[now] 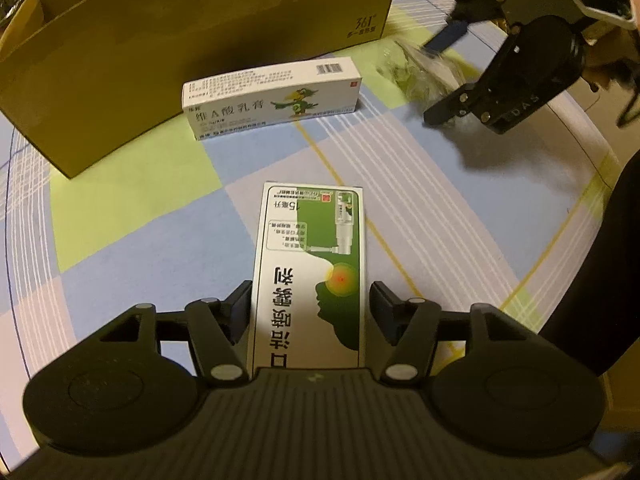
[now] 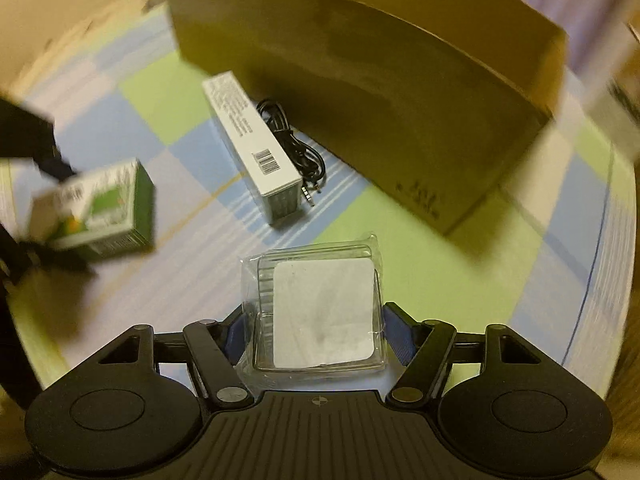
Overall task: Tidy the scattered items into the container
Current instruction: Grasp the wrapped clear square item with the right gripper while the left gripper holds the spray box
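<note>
A green and white spray box [image 1: 310,264] lies lengthwise between the fingers of my left gripper [image 1: 310,304]. The left pad sits at its edge and a small gap shows at the right pad, so this gripper is open. In the right wrist view the same box [image 2: 96,212] is blurred at the left. My right gripper [image 2: 318,332] is shut on a clear plastic packet [image 2: 320,312] with a white label; its blue pads touch both sides of the wrap. In the left wrist view that gripper [image 1: 434,80] sits at the upper right with the crinkled packet [image 1: 420,72]. The brown cardboard container [image 1: 160,40] [image 2: 400,100] stands behind.
A long white ointment box [image 1: 272,96] [image 2: 252,144] lies against the container's front wall, with a coiled black audio cable [image 2: 296,148] beside it. Everything rests on a round table with a plaid cloth [image 1: 120,220]. A dark sleeve [image 1: 600,280] is at the right edge.
</note>
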`<action>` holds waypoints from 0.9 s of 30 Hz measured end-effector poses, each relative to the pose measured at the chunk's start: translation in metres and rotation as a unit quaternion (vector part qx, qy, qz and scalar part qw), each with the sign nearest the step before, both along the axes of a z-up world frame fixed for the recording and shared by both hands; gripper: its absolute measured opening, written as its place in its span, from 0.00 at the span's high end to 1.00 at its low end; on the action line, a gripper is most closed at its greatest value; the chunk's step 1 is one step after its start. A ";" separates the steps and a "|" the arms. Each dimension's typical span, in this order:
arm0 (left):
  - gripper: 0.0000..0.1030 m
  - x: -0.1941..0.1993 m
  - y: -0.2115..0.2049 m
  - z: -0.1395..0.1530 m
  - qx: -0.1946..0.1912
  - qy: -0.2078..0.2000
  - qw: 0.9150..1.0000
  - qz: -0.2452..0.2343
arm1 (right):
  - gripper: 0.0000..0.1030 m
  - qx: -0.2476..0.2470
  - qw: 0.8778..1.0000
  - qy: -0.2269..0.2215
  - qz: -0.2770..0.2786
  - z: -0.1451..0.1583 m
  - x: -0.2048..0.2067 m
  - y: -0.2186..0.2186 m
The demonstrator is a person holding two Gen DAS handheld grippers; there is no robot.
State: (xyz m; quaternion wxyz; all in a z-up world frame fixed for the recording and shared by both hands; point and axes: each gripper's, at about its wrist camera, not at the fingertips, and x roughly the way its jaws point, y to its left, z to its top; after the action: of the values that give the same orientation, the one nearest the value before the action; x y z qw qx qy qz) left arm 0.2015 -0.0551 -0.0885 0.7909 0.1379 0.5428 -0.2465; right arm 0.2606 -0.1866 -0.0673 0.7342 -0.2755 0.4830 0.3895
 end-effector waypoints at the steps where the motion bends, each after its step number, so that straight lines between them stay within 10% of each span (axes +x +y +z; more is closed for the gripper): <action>1: 0.44 0.000 0.000 0.001 0.001 -0.001 1.000 0.000 | 0.31 0.009 1.000 0.006 -0.017 0.000 -0.005 -0.003; 27: 0.40 0.005 0.002 -0.002 -0.007 0.012 1.000 0.011 | 0.15 -0.004 0.998 -0.050 0.039 -0.007 -0.040 -0.014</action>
State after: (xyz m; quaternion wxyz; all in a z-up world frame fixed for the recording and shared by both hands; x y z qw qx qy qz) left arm 0.2062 -0.0530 -0.0901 0.7882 0.1232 0.5518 -0.2433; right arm 0.2206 -0.2008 -0.0745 0.7408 -0.3158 0.4361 0.4016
